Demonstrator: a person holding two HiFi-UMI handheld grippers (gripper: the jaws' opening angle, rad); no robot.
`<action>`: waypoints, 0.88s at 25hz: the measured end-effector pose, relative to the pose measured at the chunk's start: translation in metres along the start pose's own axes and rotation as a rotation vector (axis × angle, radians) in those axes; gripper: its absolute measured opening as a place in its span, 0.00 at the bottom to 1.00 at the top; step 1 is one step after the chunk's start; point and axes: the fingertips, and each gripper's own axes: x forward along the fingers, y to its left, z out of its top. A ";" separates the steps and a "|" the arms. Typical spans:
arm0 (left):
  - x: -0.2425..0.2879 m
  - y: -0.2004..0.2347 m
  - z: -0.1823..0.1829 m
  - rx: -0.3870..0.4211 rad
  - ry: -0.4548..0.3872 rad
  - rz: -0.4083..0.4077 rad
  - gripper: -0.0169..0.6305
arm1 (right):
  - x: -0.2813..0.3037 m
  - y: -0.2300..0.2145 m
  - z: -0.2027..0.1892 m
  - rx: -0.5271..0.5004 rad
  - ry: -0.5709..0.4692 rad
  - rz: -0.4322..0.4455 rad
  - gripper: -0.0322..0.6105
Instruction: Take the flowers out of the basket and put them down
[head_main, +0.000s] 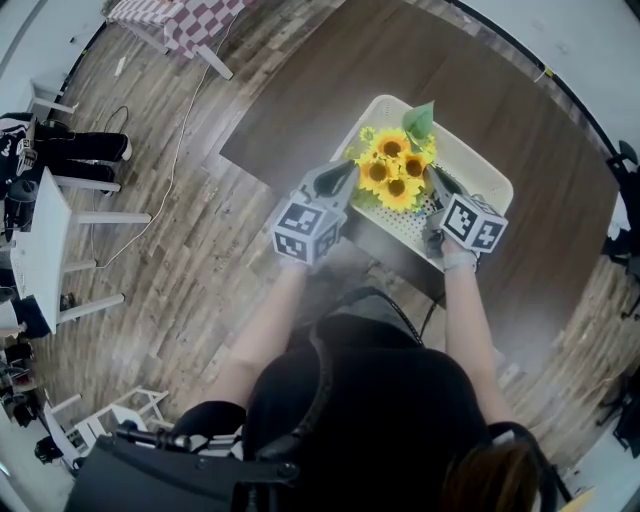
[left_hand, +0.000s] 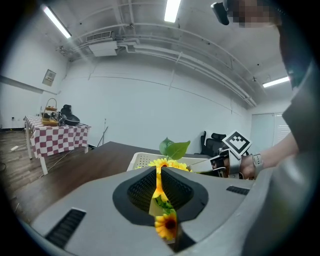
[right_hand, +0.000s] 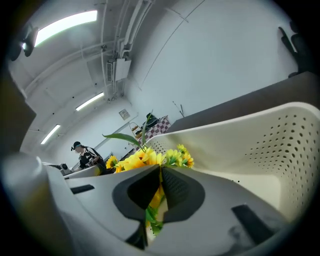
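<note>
Left tool (head_main: 347, 176) at 9 o'clock and right tool (head_main: 432, 180) at 3 each clamp narrowly on the flowers (head_main: 392, 168), which sit in the basket (head_main: 472, 160); a two-sided grip should lift them level.

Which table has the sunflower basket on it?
The dark round wooden table: it carries the white basket of sunflowers. The checkered-cloth table and the white table at left stand apart from it.
</note>
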 end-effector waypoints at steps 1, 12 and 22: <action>0.001 -0.001 -0.001 0.001 0.014 -0.011 0.09 | -0.001 -0.002 0.002 0.003 -0.010 -0.011 0.06; 0.016 -0.018 0.018 0.053 0.048 -0.095 0.18 | -0.019 -0.028 0.019 0.068 -0.116 -0.119 0.06; 0.047 -0.030 0.008 0.038 0.136 -0.187 0.26 | -0.032 -0.041 0.024 0.107 -0.168 -0.162 0.06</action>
